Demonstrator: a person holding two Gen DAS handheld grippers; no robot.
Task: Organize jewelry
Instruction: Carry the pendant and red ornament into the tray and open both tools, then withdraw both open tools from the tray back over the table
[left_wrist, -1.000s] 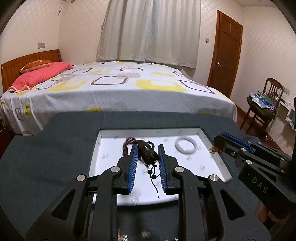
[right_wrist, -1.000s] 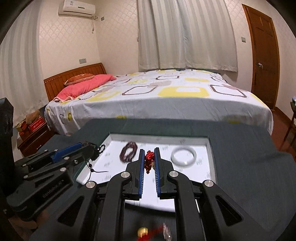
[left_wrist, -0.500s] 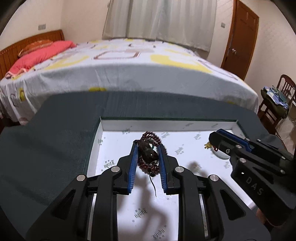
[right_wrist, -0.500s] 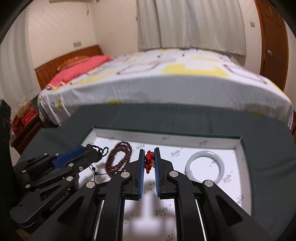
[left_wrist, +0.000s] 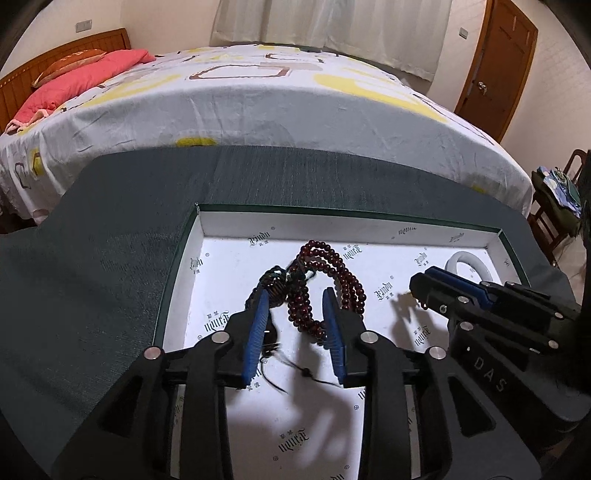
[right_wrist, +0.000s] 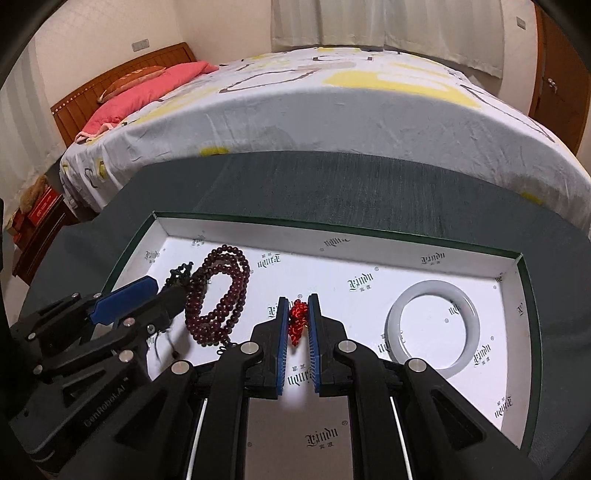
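Lying lengthwise front-to-back in the box (left_wrist: 192, 258), bead strand (left_wrist: 332, 269).

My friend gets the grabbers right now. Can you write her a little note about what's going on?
Left gripper: jaws opening, over the dark red bead necklace and a black corded pendant, both lying in the white-lined shallow box.
Right gripper: shut on a small bright red knotted charm, low over the box floor.
Pale white bangle: lies flat at the box's right end.
Done: necklace, pendant and bangle are in the box.
Left: let go of the red charm, then pull both grippers clear.
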